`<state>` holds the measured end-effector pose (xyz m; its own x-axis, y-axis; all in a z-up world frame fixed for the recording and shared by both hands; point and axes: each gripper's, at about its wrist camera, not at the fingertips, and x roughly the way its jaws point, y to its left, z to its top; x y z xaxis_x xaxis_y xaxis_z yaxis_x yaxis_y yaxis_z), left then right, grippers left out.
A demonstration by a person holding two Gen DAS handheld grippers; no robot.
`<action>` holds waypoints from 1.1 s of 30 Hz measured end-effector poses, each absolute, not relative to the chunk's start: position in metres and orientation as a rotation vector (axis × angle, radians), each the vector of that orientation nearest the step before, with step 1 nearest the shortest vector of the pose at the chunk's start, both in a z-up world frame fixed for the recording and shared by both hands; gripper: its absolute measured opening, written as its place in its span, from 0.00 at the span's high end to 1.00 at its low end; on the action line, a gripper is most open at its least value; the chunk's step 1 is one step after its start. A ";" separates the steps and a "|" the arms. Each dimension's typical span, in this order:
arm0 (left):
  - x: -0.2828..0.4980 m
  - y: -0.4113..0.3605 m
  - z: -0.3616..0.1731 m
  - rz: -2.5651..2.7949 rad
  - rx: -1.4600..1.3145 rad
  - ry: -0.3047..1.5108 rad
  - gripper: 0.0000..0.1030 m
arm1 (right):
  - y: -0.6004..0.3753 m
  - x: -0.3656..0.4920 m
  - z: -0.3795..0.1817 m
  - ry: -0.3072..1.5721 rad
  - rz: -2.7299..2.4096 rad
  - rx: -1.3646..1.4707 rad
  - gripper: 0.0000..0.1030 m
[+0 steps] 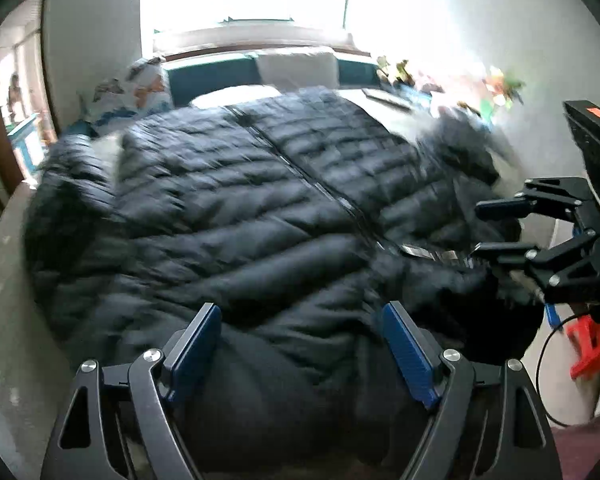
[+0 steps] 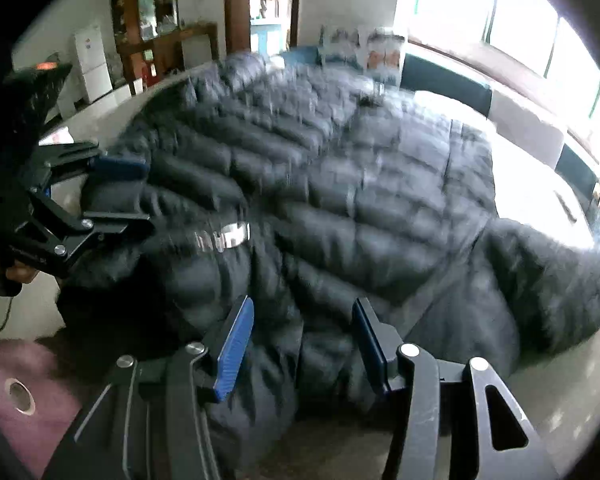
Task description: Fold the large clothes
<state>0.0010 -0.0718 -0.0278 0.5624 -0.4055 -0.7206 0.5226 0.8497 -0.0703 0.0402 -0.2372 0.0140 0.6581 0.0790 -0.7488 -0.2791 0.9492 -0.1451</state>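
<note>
A large black quilted puffer jacket (image 1: pixel 236 200) lies spread front-up on a pale surface (image 1: pixel 4 288), zipper running diagonally, fur-trimmed hood (image 2: pixel 548 272) at one end. My left gripper (image 1: pixel 300 332) hangs over the jacket's near edge, its blue pads (image 1: pixel 196 344) wide apart and dark fabric lying between them without being pinched. It also shows as the left gripper (image 2: pixel 116 192) in the right wrist view. My right gripper (image 2: pixel 302 336) stands over the near edge by the collar, pads (image 2: pixel 236 348) apart, a fold of jacket (image 2: pixel 340 184) between them. Seen from the side, the right gripper (image 1: pixel 500 226) is open.
Bright windows and a teal bench with cushions (image 1: pixel 296 66) lie beyond the jacket. Patterned pillows (image 1: pixel 140 88) sit far left, colourful toys (image 1: pixel 500 88) far right. A red stool (image 1: pixel 588 348) and cable are on the floor. A fridge (image 2: pixel 90 64) and wooden cabinet (image 2: pixel 160 28) stand against the wall.
</note>
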 end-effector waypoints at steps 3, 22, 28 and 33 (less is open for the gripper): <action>0.021 -0.038 0.000 -0.456 0.101 0.758 0.14 | -0.226 0.044 0.037 0.732 0.192 -0.291 0.38; 0.334 0.188 -0.015 -0.010 -0.350 0.944 0.13 | -0.209 0.097 -0.032 0.911 0.389 -0.193 0.27; 0.405 0.224 -0.051 -0.085 -0.545 0.975 0.13 | -0.206 0.097 -0.030 0.922 0.408 -0.198 0.23; 0.437 0.241 -0.078 -0.193 -0.715 1.024 0.13 | -0.206 0.101 -0.032 0.933 0.414 -0.205 0.18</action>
